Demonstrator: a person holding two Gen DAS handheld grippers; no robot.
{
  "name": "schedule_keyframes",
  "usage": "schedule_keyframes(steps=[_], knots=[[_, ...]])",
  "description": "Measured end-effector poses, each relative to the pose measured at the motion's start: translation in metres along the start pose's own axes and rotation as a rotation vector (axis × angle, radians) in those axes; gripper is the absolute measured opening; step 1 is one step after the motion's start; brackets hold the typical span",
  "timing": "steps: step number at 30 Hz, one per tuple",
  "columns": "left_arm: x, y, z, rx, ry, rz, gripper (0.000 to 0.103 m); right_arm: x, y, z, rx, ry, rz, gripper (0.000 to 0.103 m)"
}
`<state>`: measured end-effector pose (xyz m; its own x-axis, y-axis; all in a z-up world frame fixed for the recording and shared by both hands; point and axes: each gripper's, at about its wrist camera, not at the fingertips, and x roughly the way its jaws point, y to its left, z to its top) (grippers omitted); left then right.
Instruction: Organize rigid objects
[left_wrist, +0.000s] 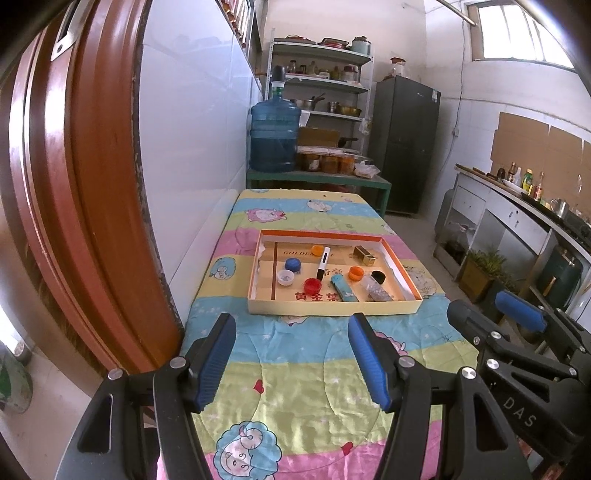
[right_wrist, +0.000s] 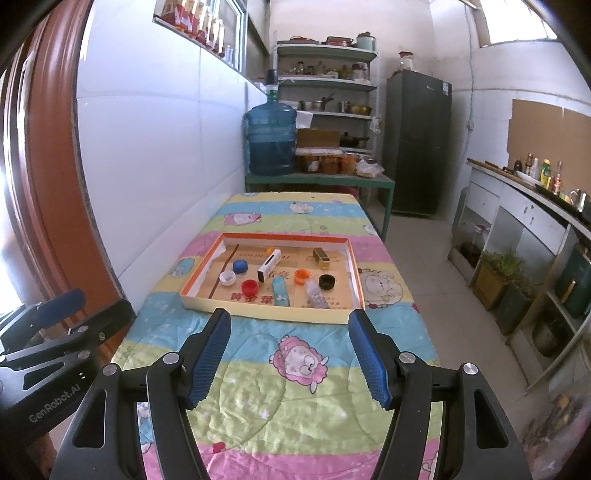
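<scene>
Cardboard forms the shallow tray that is seen lying on the quilted cloth, ahead of both grippers and apart from them. Inside it are scattered a blue cap, a white cap, a red cap, two orange caps, a black cap, a white marker, a blue lighter, a gold box and a clear bottle. The left gripper is held wide open over the cloth, nothing being gripped. The right gripper is likewise spread wide and empty, the tray's near wall being seen just beyond its fingertips.
</scene>
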<state>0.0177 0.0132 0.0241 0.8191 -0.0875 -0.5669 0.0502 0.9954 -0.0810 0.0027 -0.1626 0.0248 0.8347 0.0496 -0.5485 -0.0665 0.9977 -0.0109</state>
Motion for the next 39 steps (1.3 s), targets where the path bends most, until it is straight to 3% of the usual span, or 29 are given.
schedule_keyframes(steps=[39], knots=[[0.0070,0.0024,-0.0056,0.006,0.011,0.030,0.064,0.0054,0.0035,-0.0005,-0.001,0.007,0.014,0.068]])
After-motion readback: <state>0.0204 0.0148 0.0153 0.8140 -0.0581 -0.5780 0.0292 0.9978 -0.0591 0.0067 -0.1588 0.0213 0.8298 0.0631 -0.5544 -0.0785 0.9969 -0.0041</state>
